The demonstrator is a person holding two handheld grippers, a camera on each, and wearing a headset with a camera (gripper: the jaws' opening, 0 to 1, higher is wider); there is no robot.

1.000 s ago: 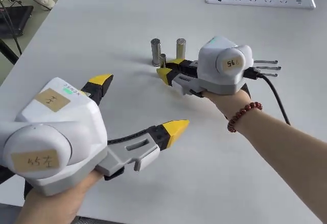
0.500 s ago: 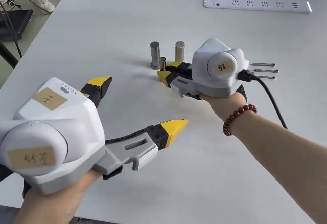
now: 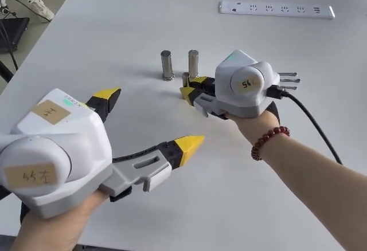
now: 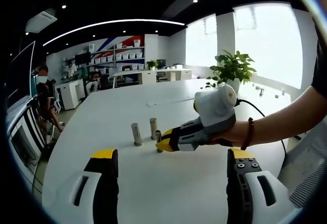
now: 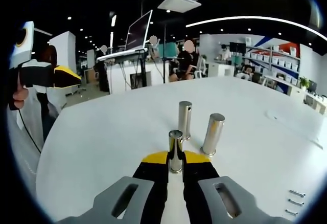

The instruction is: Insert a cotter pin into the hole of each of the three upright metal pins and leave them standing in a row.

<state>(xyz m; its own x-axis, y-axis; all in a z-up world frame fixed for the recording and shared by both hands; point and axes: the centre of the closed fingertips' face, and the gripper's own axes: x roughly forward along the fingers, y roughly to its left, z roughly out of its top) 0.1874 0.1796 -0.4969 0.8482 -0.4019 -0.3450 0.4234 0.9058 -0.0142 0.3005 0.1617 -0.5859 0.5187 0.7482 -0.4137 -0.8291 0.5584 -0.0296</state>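
Three cotter pins (image 3: 288, 79) are seen lying loose on the table (image 3: 114, 27), so no insertion is judged done. One upright metal pin (image 3: 186, 79) is clamped in the right gripper's (image 3: 189, 88) closed jaws, just beside two other standing pins (image 3: 193, 63). The left gripper (image 3: 148, 119) is held wide open, empty.

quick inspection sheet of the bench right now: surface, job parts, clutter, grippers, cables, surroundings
surface: white table, bare where it shows.
job's things: left pin and right pin stand upright, free; held pin sits upright between the right gripper's fingers; three cotter pins lie loose beyond that gripper, none seen in a pin.
clutter: power strip at the far side.
grippers: right gripper shut on the held pin; left gripper open, holding nothing.
cables: black cable trails from the right gripper.
surroundings: office with desks, shelves, seated people, a plant.
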